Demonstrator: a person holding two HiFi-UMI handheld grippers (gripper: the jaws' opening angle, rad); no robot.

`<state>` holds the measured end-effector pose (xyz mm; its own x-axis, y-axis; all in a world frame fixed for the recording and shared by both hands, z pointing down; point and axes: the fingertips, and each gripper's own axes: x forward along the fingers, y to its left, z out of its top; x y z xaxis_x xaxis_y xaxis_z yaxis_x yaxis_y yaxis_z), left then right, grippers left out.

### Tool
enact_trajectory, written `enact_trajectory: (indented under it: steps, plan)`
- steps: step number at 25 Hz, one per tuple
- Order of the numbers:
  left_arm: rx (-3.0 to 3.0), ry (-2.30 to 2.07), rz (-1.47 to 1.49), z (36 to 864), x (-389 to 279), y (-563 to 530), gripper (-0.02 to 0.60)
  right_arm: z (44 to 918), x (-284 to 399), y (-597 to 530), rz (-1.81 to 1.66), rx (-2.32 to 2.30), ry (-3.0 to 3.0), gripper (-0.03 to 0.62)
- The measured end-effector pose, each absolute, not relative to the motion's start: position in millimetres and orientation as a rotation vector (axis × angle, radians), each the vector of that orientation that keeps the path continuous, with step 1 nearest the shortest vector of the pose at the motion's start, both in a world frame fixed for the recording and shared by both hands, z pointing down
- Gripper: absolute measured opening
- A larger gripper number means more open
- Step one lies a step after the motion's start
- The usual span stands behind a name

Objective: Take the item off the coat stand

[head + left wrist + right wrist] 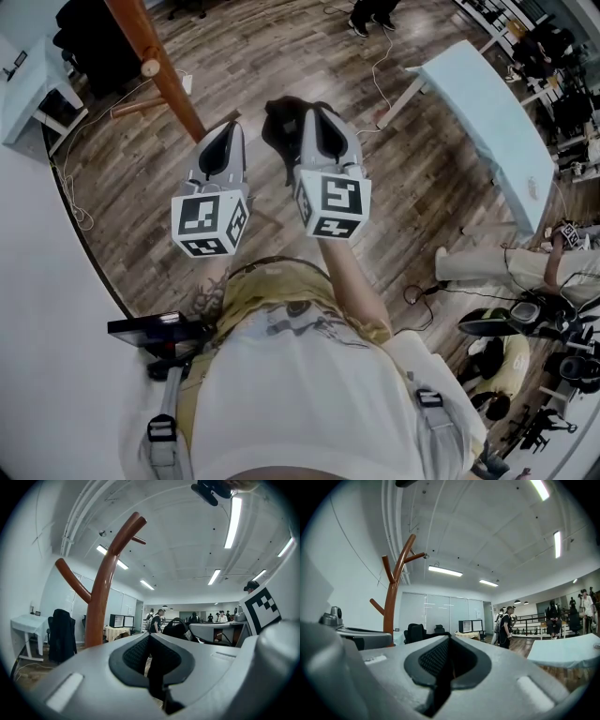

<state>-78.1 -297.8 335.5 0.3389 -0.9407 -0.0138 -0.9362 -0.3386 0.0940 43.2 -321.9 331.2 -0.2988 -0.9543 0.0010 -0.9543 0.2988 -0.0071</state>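
Observation:
The brown wooden coat stand (155,56) rises at the upper left of the head view, its branches bare in the left gripper view (101,597) and the right gripper view (391,597). A black fabric item (279,129), perhaps a bag, hangs at the tip of my right gripper (314,117), clear of the stand. In its own view, the right gripper (449,644) is shut with dark material pinched between the pads. My left gripper (228,131) is held beside it, nearer the stand, jaws together and holding nothing (149,641). The black item (177,626) shows just past it.
A pale blue table (487,112) stands at the right, with a seated person (497,267) below it. Cables trail over the wood floor (403,187). A white wall runs along the left, with a black chair (94,37) near it. People (157,620) stand far off.

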Motion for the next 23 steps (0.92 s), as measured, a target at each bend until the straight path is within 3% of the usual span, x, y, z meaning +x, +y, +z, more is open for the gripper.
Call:
enact_trajectory:
  steps: [23]
  plan:
    - [2.458, -1.806, -0.084, 343.2, -93.0, -292.4, 0.002, 337.6, 33.1, -322.2, -0.042, -1.829, 2.551, 0.009]
